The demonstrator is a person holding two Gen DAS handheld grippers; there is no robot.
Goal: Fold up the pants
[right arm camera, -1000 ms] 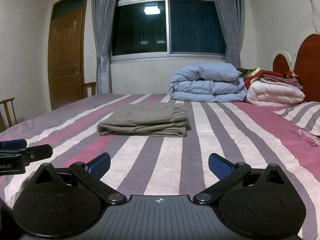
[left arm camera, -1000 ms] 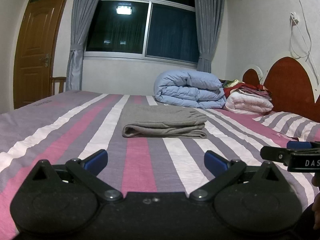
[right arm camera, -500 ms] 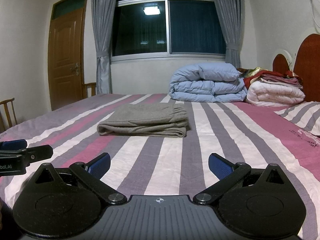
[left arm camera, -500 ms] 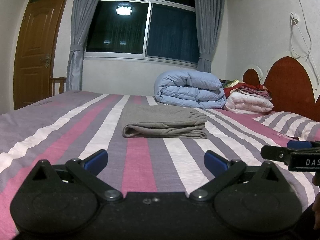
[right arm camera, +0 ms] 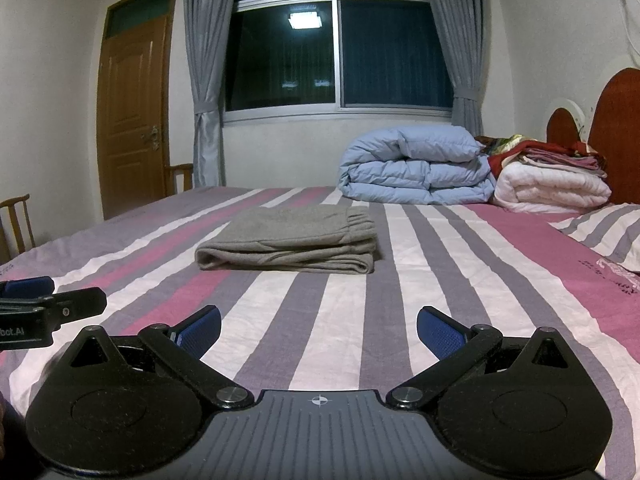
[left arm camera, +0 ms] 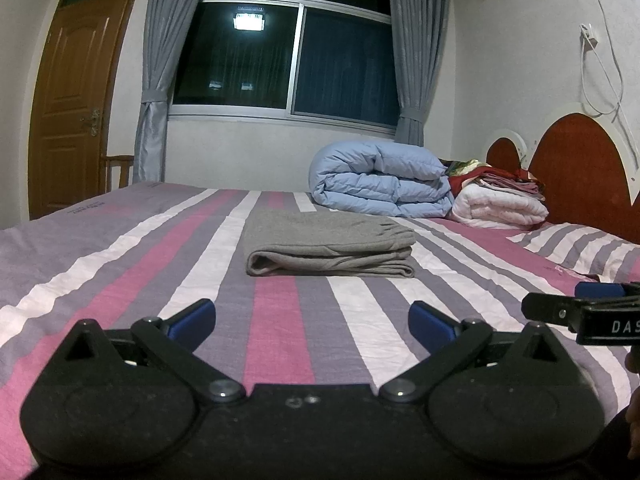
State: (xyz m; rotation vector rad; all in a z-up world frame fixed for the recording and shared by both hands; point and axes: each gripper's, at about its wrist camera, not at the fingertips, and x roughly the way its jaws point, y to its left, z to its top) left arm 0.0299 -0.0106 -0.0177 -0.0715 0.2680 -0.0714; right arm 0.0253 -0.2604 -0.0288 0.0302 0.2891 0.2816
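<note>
**Folded Pants Lay on the Bed, Both Grippers Empty**

The left gripper [left arm camera: 312, 318] sat low over the striped bed [left arm camera: 276, 332]. Its jaws were spread wide and held nothing. Only the pink and purple bedsheet showed between its blue pads [left arm camera: 192, 316].

Straight ahead of those jaws, well apart from them, lay the grey pants [left arm camera: 330, 248]. They were folded into a neat, flat bundle with the thick fold facing the jaws. Nothing touched them.

Further ahead and to the right of the pants sat a rolled blue quilt [left arm camera: 380, 180]. Just beside it on the right was a white blanket [left arm camera: 500, 208] with a few red and pink cloths piled on top. A dark red headboard [left arm camera: 580, 164] stood behind them.

To the right of the left jaws, the tip of the right gripper [right arm camera: 319, 330] poked into the left wrist view. In its own view, its jaws were spread wide too and held nothing. The pants [right arm camera: 288, 244] lay ahead of these jaws and a little to the left, well apart from them.

Far ahead of both grippers was a dark window [right arm camera: 336, 52] with grey curtains [right arm camera: 204, 72], and a brown door [right arm camera: 132, 108] stood off to the left.
</note>
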